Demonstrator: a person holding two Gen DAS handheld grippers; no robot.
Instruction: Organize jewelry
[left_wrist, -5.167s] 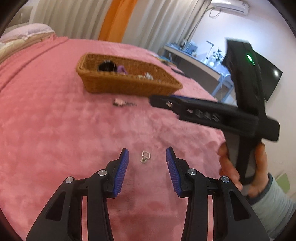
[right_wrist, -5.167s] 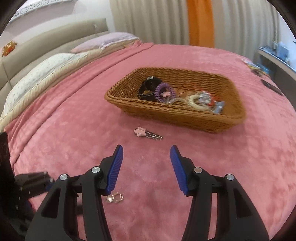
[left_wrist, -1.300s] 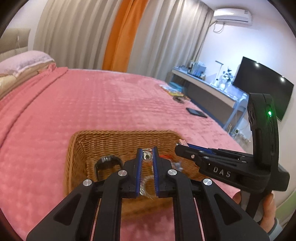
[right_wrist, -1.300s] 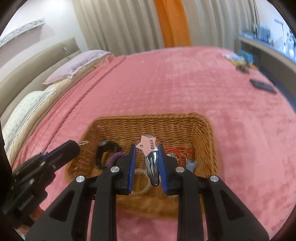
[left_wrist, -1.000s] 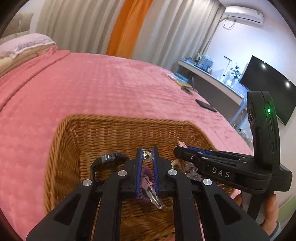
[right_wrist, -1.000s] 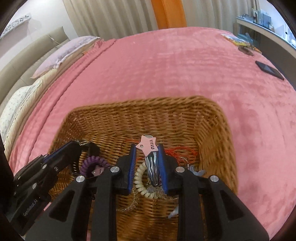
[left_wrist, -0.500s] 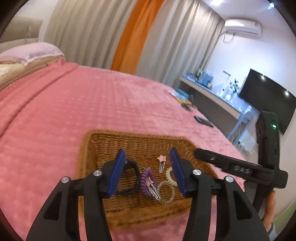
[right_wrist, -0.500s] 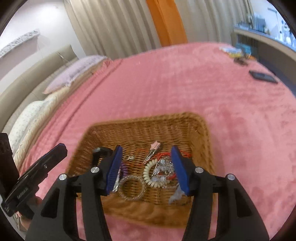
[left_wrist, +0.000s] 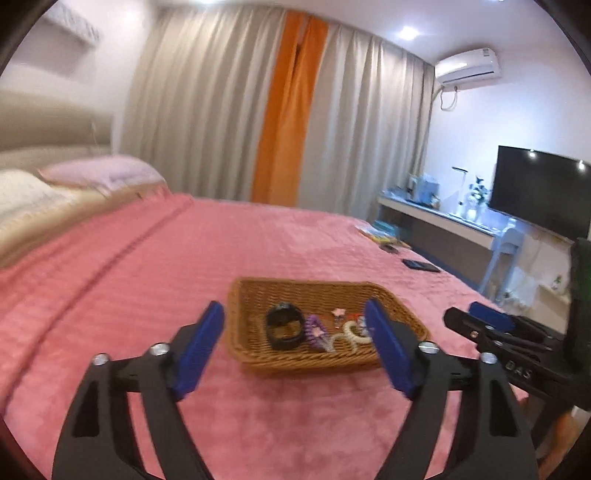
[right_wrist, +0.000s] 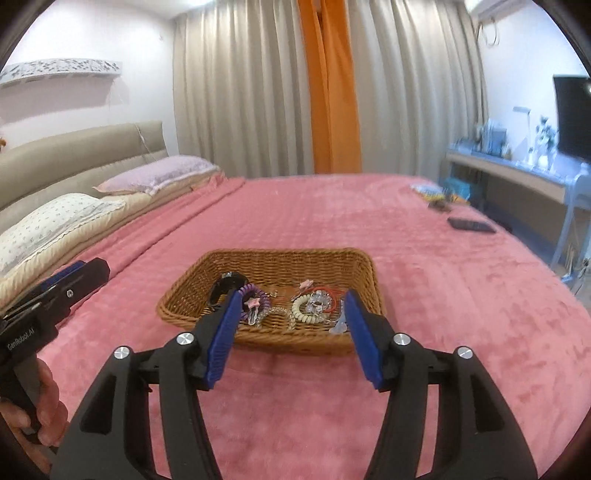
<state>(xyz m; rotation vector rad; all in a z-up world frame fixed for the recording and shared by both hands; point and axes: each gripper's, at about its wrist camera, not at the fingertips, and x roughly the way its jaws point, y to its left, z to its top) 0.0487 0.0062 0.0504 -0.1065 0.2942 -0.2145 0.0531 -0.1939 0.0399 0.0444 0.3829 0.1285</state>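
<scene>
Release looks done: left tool (left_wrist: 293, 347) and right tool (right_wrist: 291, 332) hang empty, jaws opening, short of the basket (right_wrist: 177, 306); next, seek leftover jewelry.

A wide bed covered by a pink plush quilted blanket (right_wrist: 332, 221) fills the room's middle. At its head stand a beige padded headboard (right_wrist: 74, 151), a lilac pillow (right_wrist: 159, 177) and a white floral pillow (right_wrist: 51, 225) beside it. Behind the bed hang pale grey pleated curtains (right_wrist: 240, 92) with one orange curtain panel (right_wrist: 332, 92) between them. A flat black phone (right_wrist: 471, 224) lies near the blanket's far right edge, close to a small pile of colourful items too blurred to identify. Along the right wall runs a long pale-blue surface (left_wrist: 443, 221) carrying small bottles and a lamp, below a black flat-screen television (left_wrist: 543, 192). A white wall-mounted air conditioner (left_wrist: 467, 68) sits above.
</scene>
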